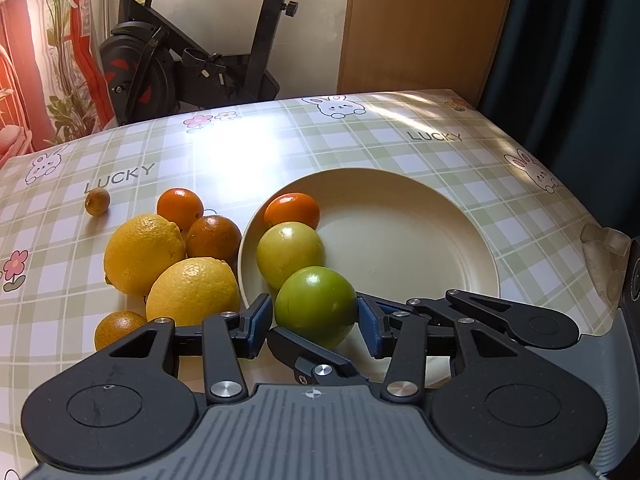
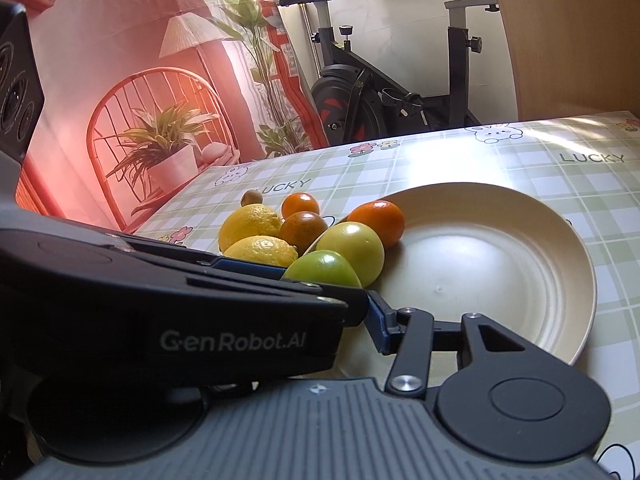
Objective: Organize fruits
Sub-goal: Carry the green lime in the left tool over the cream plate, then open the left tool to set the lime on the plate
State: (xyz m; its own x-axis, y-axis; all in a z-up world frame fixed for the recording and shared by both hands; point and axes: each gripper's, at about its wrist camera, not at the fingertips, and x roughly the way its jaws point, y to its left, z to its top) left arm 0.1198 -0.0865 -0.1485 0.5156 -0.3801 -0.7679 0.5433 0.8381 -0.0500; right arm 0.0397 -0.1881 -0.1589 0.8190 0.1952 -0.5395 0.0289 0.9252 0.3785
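Fruit [image 1: 315,311], green and round, is clamped between the left gripper's [image 1: 316,320] pads at the near rim of the cream plate [image 1: 400,240]. Whether the right gripper's [image 2: 352,312] jaws grip anything cannot be told.

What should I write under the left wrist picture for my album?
Left gripper fingers around a green fruit at the cream plate edge.

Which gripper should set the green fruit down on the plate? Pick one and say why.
Left. The left gripper already holds the green fruit between its pads over the plate rim; the right gripper sits behind it, half hidden, gripping nothing visible.
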